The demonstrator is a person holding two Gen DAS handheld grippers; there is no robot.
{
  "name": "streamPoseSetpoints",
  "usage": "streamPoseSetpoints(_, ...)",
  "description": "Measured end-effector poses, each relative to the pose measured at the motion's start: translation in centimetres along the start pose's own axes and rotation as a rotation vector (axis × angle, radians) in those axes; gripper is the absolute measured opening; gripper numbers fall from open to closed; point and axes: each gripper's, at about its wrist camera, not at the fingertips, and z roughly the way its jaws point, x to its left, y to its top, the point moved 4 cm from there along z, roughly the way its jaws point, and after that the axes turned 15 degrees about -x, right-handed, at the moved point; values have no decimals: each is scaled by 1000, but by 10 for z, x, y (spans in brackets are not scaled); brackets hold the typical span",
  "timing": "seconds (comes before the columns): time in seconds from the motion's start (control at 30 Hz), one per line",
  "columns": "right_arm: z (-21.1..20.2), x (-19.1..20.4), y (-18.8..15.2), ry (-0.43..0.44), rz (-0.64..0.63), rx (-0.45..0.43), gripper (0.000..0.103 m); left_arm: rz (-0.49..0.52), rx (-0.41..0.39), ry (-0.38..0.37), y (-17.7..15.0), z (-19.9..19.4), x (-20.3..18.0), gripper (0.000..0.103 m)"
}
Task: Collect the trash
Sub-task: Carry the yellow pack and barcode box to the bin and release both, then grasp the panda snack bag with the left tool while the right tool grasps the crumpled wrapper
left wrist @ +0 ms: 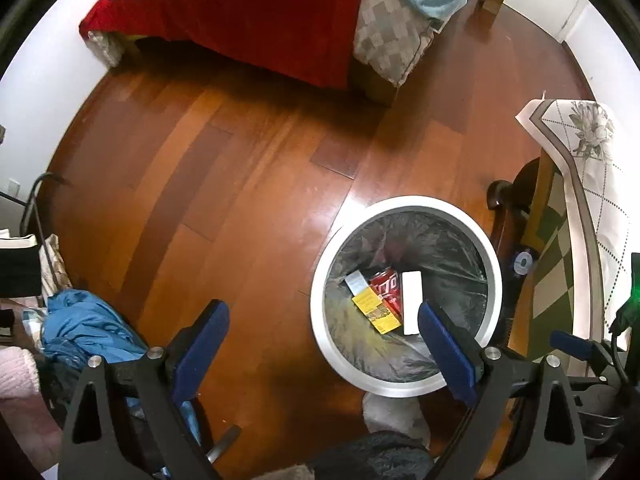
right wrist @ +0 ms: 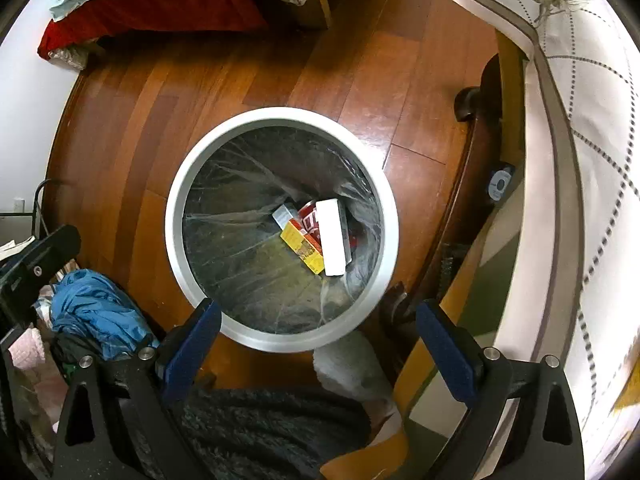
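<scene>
In the right wrist view the right gripper [right wrist: 318,344] fills the bottom of the frame, its two blue pads spread wide with nothing between them, hanging above the near rim of the bin [right wrist: 176,216]. The bin is one round pail with a pale rim and a dark clear liner, standing on the wood floor [right wrist: 248,80] at the centre of the frame. Three pieces of trash lie at its bottom, right of centre, touching one another: a white box [right wrist: 332,236], a red can [right wrist: 310,216] and a yellow box [right wrist: 302,246]. The white box runs long from upper left to lower right, close to upright in the frame, and partly covers the can; the yellow box lies along the same slant just left of it, its grey end toward the upper left. In the left wrist view the left gripper [left wrist: 324,344] is likewise spread and empty at the bottom of the frame, its right pad over the bin's lower rim, its left pad over bare floor. A blue cloth [left wrist: 84,324] lies heaped at lower left. A patterned tablecloth [right wrist: 568,160] hangs down the right edge. Farthest, at the top of the frame, one bed with a red cover [left wrist: 248,20] spans the floor's far side.
</scene>
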Motion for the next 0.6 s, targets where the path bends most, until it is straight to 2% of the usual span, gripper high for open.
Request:
streamPoseSetpoints(0.27, -34, -6, -11, -34, -7, -45, 99, -13, -52, 12, -4, -38, -2, 96)
streamPoseSetpoints(0.6, -109, -5, -23, 12, -26, -159, 99, 6, -146, 33, -14, -106, -6, 96)
